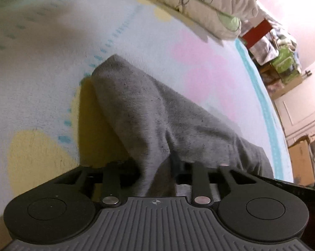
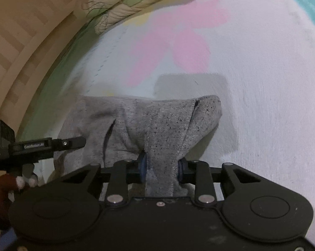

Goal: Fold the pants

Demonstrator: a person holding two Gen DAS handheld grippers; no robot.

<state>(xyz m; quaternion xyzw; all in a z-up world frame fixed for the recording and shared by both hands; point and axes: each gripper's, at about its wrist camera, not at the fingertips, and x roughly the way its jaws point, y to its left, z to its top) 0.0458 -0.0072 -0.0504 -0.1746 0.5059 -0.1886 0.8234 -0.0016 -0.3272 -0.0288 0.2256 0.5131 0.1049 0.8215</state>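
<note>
Grey speckled pants (image 1: 149, 113) lie on a pale bedsheet with pink and yellow patches. In the left wrist view my left gripper (image 1: 157, 169) is shut on a bunched edge of the fabric, which rises like a tent from the bed into the jaws. In the right wrist view the same pants (image 2: 157, 123) hang across between both grippers, and my right gripper (image 2: 162, 169) is shut on another bunch of the cloth, its blue pads (image 2: 143, 163) pressing the fold from both sides. The left gripper's body (image 2: 38, 144) shows at the left edge, held by a gloved hand.
A folded quilt with green leaf print (image 1: 199, 2) lies along the far side of the bed (image 1: 42, 67), also seen as quilt (image 2: 124, 2). Beyond the bed's turquoise border stand shelves with boxes (image 1: 282, 67) and a cardboard box (image 1: 301, 159). A wooden bed frame (image 2: 17, 48) curves at left.
</note>
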